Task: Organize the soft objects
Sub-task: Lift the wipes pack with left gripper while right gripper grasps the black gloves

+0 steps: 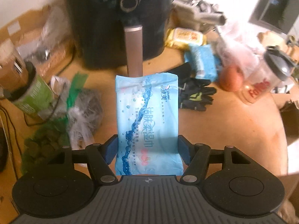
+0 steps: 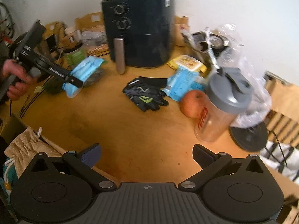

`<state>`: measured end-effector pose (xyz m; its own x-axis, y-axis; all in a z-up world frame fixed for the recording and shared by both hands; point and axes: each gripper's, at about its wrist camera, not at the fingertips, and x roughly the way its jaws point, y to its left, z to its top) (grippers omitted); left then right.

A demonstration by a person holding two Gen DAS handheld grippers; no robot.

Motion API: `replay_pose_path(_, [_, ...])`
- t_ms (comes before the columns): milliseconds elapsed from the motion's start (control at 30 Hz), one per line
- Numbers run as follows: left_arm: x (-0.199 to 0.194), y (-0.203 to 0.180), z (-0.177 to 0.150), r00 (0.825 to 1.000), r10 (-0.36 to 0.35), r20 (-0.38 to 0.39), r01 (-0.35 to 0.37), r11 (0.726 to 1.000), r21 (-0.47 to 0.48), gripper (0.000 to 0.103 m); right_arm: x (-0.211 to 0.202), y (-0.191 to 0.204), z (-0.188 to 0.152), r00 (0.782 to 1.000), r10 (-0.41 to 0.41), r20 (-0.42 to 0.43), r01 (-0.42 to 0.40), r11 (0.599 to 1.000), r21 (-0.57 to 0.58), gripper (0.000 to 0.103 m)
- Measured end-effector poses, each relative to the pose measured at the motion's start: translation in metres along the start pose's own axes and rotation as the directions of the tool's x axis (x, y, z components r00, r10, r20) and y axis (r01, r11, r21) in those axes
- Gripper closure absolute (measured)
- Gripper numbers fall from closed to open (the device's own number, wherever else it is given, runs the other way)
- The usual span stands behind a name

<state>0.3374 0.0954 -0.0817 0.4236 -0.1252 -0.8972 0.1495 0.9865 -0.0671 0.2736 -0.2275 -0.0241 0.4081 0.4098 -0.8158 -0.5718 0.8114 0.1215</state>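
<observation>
My left gripper (image 1: 147,149) is shut on a light blue wet-wipes pack (image 1: 147,119) and holds it above the wooden table (image 1: 233,130). From the right wrist view the same pack (image 2: 82,72) hangs in the left gripper (image 2: 72,80) at the far left. My right gripper (image 2: 146,156) is open and empty over the table's near edge. Black gloves (image 2: 146,95) lie mid-table, also in the left wrist view (image 1: 194,95). A second blue wipes pack (image 2: 183,84) and a yellow pack (image 2: 187,63) lie right of the gloves.
A black air fryer (image 2: 140,28) stands at the back. A shaker bottle (image 2: 222,108) and an apple (image 2: 192,102) stand right. A beige drawstring bag (image 2: 28,147) sits lower left. Plastic bags (image 1: 80,112) and a green canister (image 1: 31,93) crowd the left.
</observation>
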Motion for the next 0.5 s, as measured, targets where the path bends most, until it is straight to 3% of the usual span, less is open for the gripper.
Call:
replay_pose_path(333, [-0.054, 0.016, -0.023, 0.995, -0.036, 0.092, 0.035, 0.999, 0.015, 0.038, 0.028, 0.005, 0.04, 0.998, 0.062, 0.021, -0.058, 0.986, -0.158, 0.0])
replay_pose_path(500, [-0.076, 0.023, -0.038, 0.992, -0.01, 0.126, 0.011, 1.0, -0.006, 0.038, 0.051, 0.014, 0.055, 0.997, 0.064, 0.034, -0.055, 0.972, -0.229, 0.0])
